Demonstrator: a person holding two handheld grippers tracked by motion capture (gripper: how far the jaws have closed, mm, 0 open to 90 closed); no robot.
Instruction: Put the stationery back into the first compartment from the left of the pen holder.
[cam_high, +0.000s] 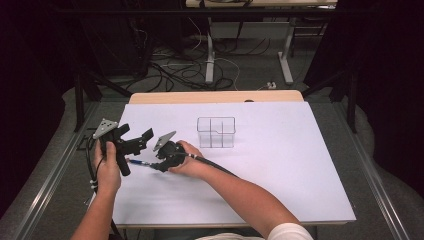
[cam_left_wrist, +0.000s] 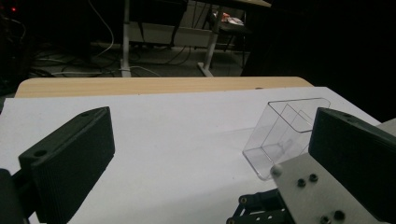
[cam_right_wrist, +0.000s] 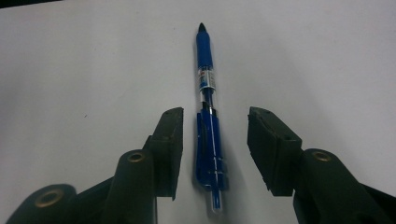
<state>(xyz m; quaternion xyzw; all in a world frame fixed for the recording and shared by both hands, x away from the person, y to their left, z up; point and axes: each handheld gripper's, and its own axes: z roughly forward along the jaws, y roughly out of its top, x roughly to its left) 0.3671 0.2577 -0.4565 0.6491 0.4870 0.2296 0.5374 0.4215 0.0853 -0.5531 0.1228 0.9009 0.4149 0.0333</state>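
Note:
A blue pen (cam_right_wrist: 208, 140) lies flat on the white table sheet (cam_high: 280, 175), seen in the high view as the pen (cam_high: 138, 163) at the left. My right gripper (cam_right_wrist: 215, 128) is low over it with one jaw on each side. The pads stand clear of the barrel, so it is open. In the high view the right gripper (cam_high: 154, 166) points left. My left gripper (cam_high: 136, 134) is held just behind it, open and with nothing between its wide jaws. The left gripper (cam_left_wrist: 210, 154) faces the clear box (cam_left_wrist: 280, 140).
A clear plastic divided box (cam_high: 216, 132) stands near the middle of the sheet, right of both grippers. The right gripper's grey plate (cam_left_wrist: 303, 191) sits close under the left gripper's right jaw. The table's wooden far edge (cam_high: 215, 96) runs behind, with cables on the floor beyond.

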